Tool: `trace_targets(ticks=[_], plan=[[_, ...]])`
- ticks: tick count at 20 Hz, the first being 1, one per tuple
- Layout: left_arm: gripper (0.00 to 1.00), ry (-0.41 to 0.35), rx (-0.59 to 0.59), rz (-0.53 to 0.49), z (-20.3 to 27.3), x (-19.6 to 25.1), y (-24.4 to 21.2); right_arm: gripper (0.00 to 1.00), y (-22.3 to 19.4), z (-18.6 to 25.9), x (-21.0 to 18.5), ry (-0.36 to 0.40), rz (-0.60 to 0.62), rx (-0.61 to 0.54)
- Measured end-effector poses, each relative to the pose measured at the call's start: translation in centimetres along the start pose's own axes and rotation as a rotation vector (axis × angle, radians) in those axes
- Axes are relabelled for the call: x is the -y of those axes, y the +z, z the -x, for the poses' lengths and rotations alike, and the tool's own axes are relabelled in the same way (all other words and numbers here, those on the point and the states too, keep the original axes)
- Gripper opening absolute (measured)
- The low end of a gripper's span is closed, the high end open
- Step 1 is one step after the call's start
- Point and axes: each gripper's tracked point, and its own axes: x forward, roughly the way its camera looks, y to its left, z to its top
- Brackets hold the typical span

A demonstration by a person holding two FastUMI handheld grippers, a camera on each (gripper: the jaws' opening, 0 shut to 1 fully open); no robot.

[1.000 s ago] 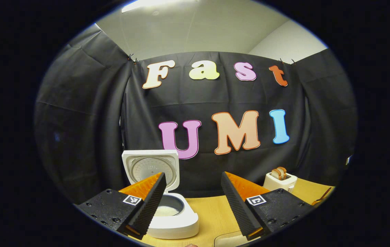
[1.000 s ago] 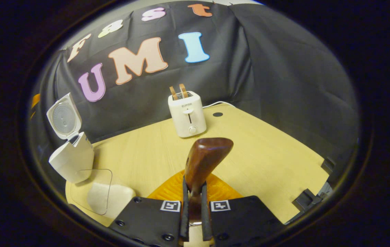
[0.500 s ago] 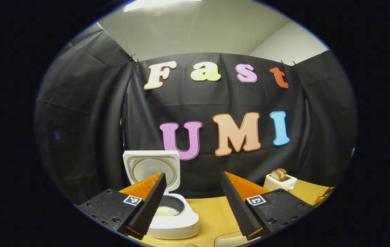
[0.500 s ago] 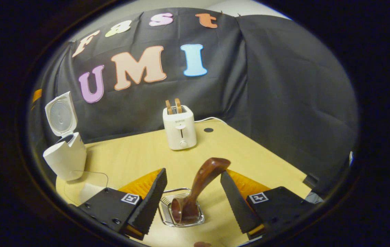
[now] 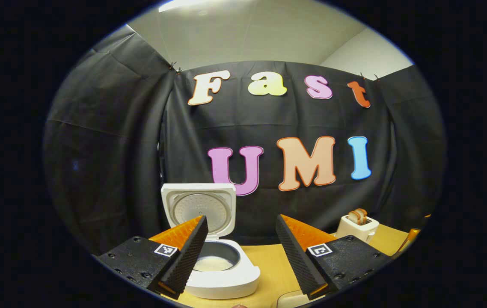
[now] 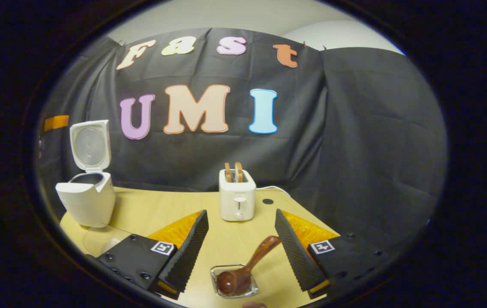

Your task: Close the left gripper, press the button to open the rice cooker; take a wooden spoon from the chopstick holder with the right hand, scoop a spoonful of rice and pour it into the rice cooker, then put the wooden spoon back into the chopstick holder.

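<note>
In the right gripper view we see the right gripper spread wide, its fingers holding nothing. Between them and farther down lies the wooden spoon, bowl down in the wire chopstick holder, its handle leaning up toward the right finger (whether it touches that finger we cannot tell). Beyond stands a white toaster with two slices of bread in its slots, on the wooden table. At the left the white rice cooker stands with its lid raised upright. Just in front of it is a clear container, partly hidden behind the left finger.

In the left gripper view the left gripper is also wide apart and empty. The rice cooker sits close behind its left finger, lid up, with rice in the inner pot. The toaster stands far right.
</note>
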Motion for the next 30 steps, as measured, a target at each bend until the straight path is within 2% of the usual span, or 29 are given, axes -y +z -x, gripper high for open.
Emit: trace_targets(ticks=[5,11,14,17,19,22,23,30], plan=[[0.94,0.048,-0.011,-0.009,-2.7,-3.8,0.8,0.97,1.3,0.1,-4.2,0.090,0.012,0.012],[0.92,0.105,0.009,0.004,-7.7,-8.9,3.8,0.98,1.1,0.5,-7.3,0.121,0.032,0.002],[0.92,0.110,0.008,0.062,-10.7,-10.5,5.1,0.98,0.8,0.8,-9.0,0.136,0.042,-0.004],[0.94,0.109,0.005,0.079,-14.0,-12.0,6.0,0.98,0.6,1.0,-9.9,0.135,0.050,-0.013],[0.91,0.113,-0.007,0.056,-16.4,-12.9,6.4,0.98,0.5,1.2,-10.2,0.128,0.053,-0.018],[0.93,0.115,-0.017,0.029,-19.7,-13.7,6.2,0.98,0.1,1.3,-10.4,0.111,0.062,-0.026],[0.91,0.114,-0.028,0.022,-20.7,-13.7,5.8,0.98,0.0,1.4,-10.3,0.099,0.067,-0.027],[0.93,0.097,-0.112,0.045,-27.7,-14.6,2.5,0.98,-1.1,2.5,-9.9,0.045,0.076,-0.054]])
